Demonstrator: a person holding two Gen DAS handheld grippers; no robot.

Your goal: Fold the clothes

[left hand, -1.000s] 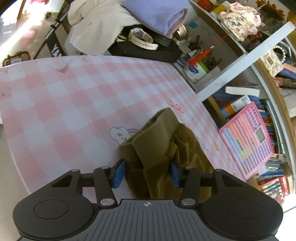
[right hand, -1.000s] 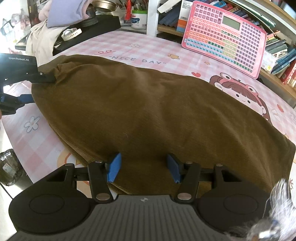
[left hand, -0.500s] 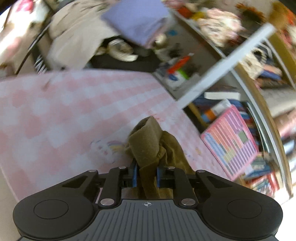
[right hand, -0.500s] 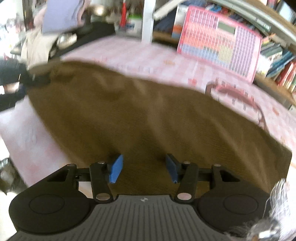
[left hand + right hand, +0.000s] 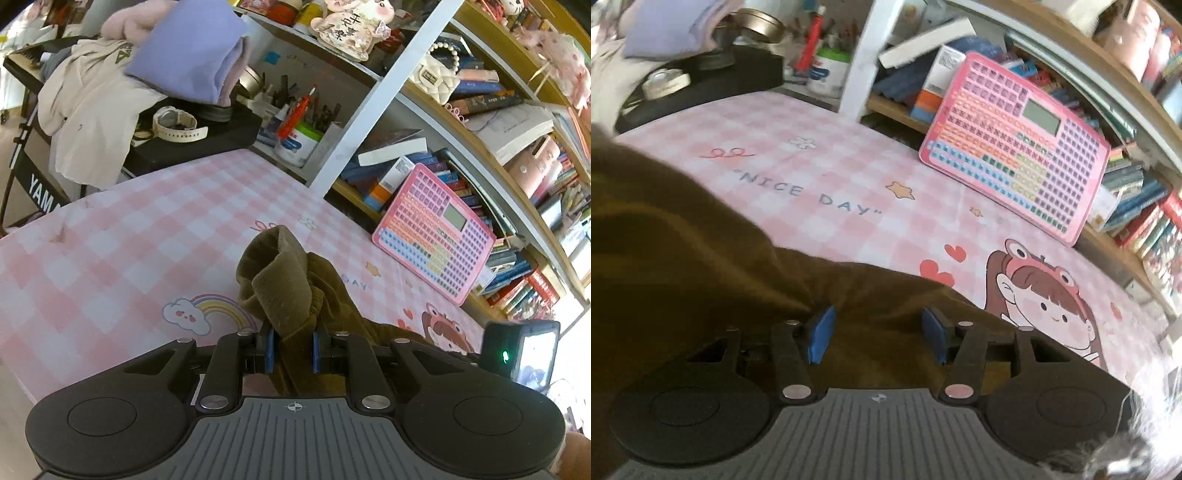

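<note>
Soft, floppy brown garment (image 5: 291, 288), bunched low in the middle, pinched by left gripper (image 5: 291, 350). Right gripper (image 5: 879, 332) spread wide over its edge. Best held at corners.

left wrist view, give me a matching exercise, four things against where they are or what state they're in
Things:
1. brown garment
2. pink keyboard toy
3. watch
4. purple folded cloth

Places or states:
A. leaning against the bookshelf
B. on top of the pile of clothes
C. pinched in the left tool
D. lying on the black surface beyond the table

Pairs: 1-C, 2-A, 3-D, 4-B
</note>
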